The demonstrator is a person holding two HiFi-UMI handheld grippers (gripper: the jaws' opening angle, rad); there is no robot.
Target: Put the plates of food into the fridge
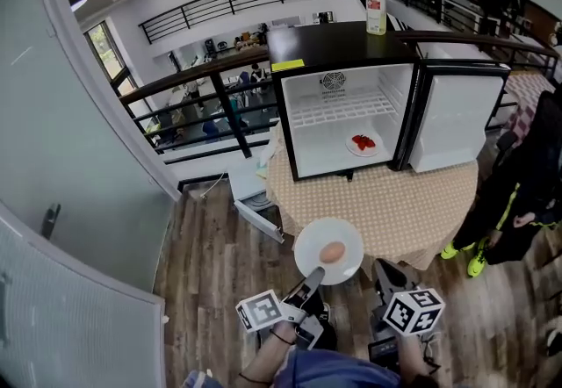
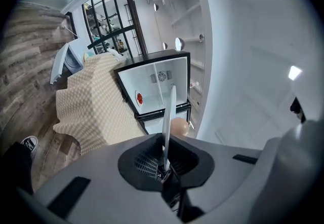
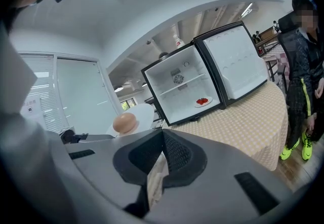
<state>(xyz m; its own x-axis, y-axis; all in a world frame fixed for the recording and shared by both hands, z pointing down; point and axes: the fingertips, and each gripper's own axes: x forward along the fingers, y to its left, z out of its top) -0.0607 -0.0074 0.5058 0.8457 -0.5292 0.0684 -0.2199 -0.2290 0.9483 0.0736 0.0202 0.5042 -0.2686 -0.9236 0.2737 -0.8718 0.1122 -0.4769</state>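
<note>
A black mini fridge (image 1: pixel 342 48) stands open on a table with a checked cloth (image 1: pixel 413 202), its door swung to the right. Inside, on the floor of the fridge, lies a small plate of red strawberries (image 1: pixel 363 145) (image 2: pixel 139 98) (image 3: pixel 202 101). My left gripper (image 1: pixel 314 273) (image 2: pixel 165 159) is shut on the rim of a white plate (image 1: pixel 328 252) (image 2: pixel 169 111) that carries a tan egg-like food (image 1: pixel 332 251) (image 2: pixel 178 125) (image 3: pixel 124 122). The plate hangs just short of the table's near edge. My right gripper (image 1: pixel 386 272) (image 3: pixel 163 139) is beside it, shut and holding nothing.
A clear bottle (image 1: pixel 376 9) stands on top of the fridge. A person in dark clothes and yellow shoes (image 1: pixel 518 193) (image 3: pixel 298 66) stands at the table's right. A white box (image 1: pixel 255 202) sits on the wood floor by the table's left, with a glass wall further left.
</note>
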